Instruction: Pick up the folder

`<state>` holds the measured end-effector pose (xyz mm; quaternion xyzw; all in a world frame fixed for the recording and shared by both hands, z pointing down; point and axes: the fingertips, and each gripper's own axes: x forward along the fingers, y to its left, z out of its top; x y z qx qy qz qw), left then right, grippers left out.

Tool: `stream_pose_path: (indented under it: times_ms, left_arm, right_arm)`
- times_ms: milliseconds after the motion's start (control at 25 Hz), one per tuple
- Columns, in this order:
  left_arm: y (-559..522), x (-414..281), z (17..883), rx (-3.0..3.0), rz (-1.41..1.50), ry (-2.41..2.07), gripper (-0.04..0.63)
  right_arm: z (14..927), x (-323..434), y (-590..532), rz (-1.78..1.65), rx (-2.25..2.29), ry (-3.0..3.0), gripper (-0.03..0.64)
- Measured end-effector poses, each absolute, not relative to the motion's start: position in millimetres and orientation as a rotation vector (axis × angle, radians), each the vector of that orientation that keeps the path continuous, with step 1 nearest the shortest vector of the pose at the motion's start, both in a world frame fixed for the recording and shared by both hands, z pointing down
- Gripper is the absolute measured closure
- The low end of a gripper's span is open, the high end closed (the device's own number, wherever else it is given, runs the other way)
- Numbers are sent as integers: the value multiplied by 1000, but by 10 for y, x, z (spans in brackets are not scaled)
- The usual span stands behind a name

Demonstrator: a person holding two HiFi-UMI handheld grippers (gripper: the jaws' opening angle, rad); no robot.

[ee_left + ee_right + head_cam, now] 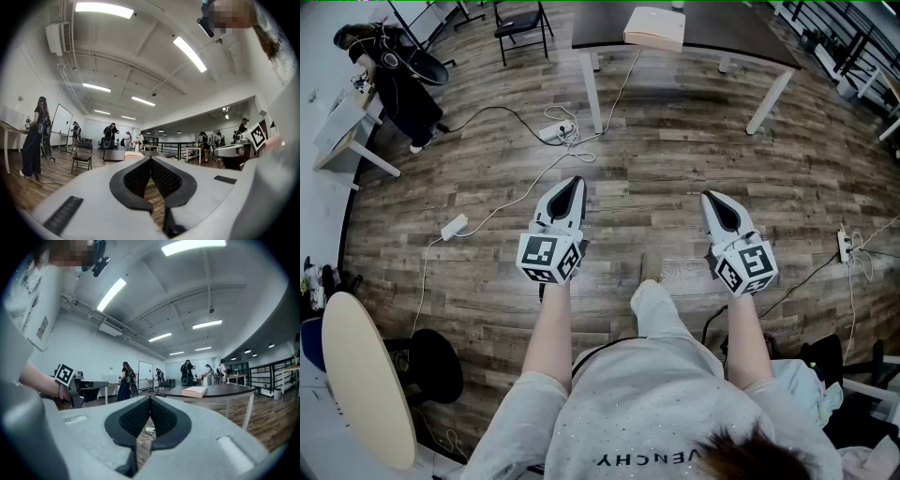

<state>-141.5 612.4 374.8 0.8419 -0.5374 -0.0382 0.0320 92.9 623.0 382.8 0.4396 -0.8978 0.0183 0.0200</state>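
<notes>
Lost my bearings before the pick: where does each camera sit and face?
Head view: on the person's head, steeply down at the floor; both arms, left gripper, right gripper.
Left gripper view: on that gripper, level along its shut jaws toward the table; right gripper at right.
Right gripper view: same, jaws shut; left gripper at left.
Shared by all: folder on the table.
</notes>
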Motion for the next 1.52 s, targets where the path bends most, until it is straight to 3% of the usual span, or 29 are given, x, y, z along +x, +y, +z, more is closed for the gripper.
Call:
stream_pose_path:
  times_ms: [1160, 1320, 1520]
  left_arm:
    - [2933, -1028, 3951, 2470, -82, -1687, 597]
    - [2587, -963, 3988, 2453, -108, -1701, 597]
    - [2305, -860, 3994, 2458, -110, -1688, 597]
  right_arm:
    - [4115, 1401, 3013, 223, 1403, -2780, 616]
    - [4129, 1469, 2657, 245, 1410, -2783, 572]
    - [4136, 1524, 2384, 249, 1408, -2779, 571]
